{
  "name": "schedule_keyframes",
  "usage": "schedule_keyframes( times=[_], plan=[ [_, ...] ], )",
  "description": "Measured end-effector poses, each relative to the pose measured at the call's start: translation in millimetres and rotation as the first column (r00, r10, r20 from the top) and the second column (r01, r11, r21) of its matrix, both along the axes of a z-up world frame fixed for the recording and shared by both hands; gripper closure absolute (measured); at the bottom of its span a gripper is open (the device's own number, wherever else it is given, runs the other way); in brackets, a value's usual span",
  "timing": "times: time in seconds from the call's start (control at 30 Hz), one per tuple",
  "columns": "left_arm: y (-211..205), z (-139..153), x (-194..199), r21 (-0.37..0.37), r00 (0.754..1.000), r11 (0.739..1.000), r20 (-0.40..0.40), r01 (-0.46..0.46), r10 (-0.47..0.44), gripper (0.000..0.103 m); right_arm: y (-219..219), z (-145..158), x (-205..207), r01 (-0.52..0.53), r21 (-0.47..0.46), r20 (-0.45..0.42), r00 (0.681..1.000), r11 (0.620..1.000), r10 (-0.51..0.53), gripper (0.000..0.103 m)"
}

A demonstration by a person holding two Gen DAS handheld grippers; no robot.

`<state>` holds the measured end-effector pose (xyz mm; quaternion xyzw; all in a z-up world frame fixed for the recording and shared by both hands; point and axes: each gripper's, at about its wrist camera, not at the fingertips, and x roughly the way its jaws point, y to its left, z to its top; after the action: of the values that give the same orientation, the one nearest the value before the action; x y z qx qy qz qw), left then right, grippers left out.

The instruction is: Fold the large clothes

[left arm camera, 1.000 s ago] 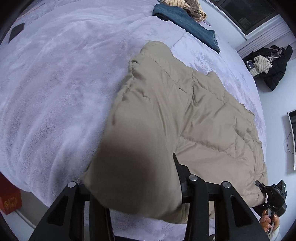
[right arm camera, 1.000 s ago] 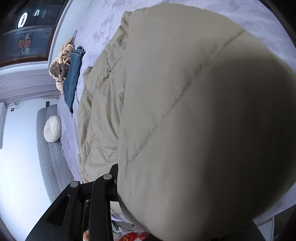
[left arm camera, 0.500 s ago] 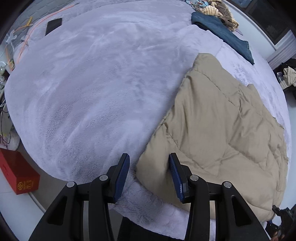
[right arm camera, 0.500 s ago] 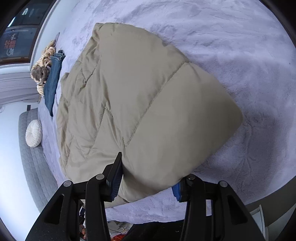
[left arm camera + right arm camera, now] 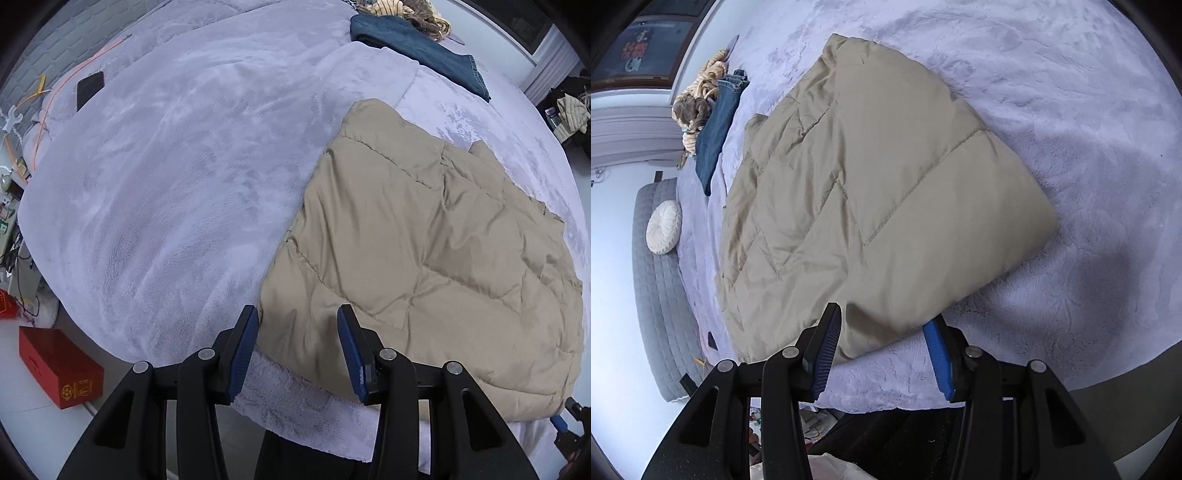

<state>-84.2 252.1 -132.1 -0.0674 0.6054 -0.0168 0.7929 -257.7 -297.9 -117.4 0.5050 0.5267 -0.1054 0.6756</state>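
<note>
A beige quilted coat (image 5: 424, 236) lies folded flat on the lavender fleece bed cover (image 5: 166, 184). In the right wrist view the coat (image 5: 868, 184) stretches away from me, its near corner just beyond the fingers. My left gripper (image 5: 297, 345) hovers open above the coat's near left corner, and its blue pads (image 5: 243, 343) touch no fabric. Open as well, my right gripper (image 5: 882, 352) hangs over the coat's near edge with nothing pinched between its pads.
Blue jeans (image 5: 417, 48) and a striped, crumpled cloth (image 5: 698, 99) lie at the bed's far end. A black phone (image 5: 89, 89) rests at far left. A red box (image 5: 61, 365) stands on the floor. A grey bench (image 5: 661, 295) carries a round white cushion (image 5: 663, 227).
A second ago both grippers held the coat's edge lifted close to the cameras. They have let go and drawn back and up; the coat now lies flat, folded over.
</note>
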Motion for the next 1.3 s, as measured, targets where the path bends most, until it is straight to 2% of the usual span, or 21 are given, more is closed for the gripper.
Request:
schedule_keyframes(
  times=[0.1,0.27,0.47,0.6,0.63,0.67,0.7,0.77,1.0,1.07,1.13,1.3],
  plan=[
    [-5.0,9.8,-6.7,-0.030,1.000,0.999,-0.002,0.011,-0.011,0.057,5.3,2.2,-0.8,-0.030,0.001,0.014,0.999,1.000,0.030,0.053],
    [-18.1,24.6,-16.3,-0.019,0.998,0.998,0.010,0.066,-0.066,0.057,22.0,8.4,2.4,-0.096,0.016,0.048,0.994,0.995,0.095,0.053],
    [-29.0,29.0,-5.3,-0.024,0.989,0.988,0.000,0.150,-0.150,0.057,46.2,27.8,22.5,-0.145,-0.031,0.110,0.983,0.989,0.147,0.049],
    [-27.5,29.4,6.3,-0.045,0.978,0.977,-0.009,0.208,-0.209,0.056,67.4,29.1,46.4,-0.159,-0.040,0.126,0.979,0.986,0.163,0.048],
    [-26.0,29.5,10.0,-0.049,0.974,0.973,-0.015,0.225,-0.226,0.040,75.7,27.6,54.1,-0.165,-0.036,0.121,0.978,0.986,0.168,0.048],
    [-24.2,30.1,12.8,-0.049,0.972,0.971,-0.012,0.233,-0.234,0.015,82.8,26.5,59.7,-0.171,-0.033,0.116,0.978,0.985,0.173,0.048],
    [-21.6,32.6,15.6,-0.045,0.971,0.970,0.006,0.239,-0.239,0.008,90.8,25.7,66.1,-0.181,-0.032,0.112,0.977,0.983,0.183,0.048],
    [-19.6,34.8,23.0,-0.046,0.964,0.963,0.022,0.267,-0.266,0.007,104.6,24.9,77.9,-0.201,-0.045,0.101,0.974,0.979,0.204,0.045],
    [-22.0,18.9,53.8,-0.054,0.943,0.942,-0.018,0.330,-0.332,0.007,135.2,19.6,108.9,-0.198,-0.073,0.051,0.978,0.978,0.201,0.037],
    [-23.0,13.8,59.5,-0.069,0.939,0.938,-0.026,0.341,-0.343,0.007,142.7,18.0,116.9,-0.203,-0.086,0.033,0.978,0.975,0.207,0.032],
    [-24.4,8.7,64.5,-0.081,0.934,0.933,-0.034,0.352,-0.355,0.007,148.2,17.6,123.7,-0.203,-0.105,0.025,0.978,0.974,0.207,0.023],
    [-24.8,-3.4,76.4,-0.109,0.925,0.923,-0.054,0.369,-0.376,0.007,164.1,15.2,141.8,-0.209,-0.132,0.003,0.977,0.969,0.211,0.017]
  ],
)
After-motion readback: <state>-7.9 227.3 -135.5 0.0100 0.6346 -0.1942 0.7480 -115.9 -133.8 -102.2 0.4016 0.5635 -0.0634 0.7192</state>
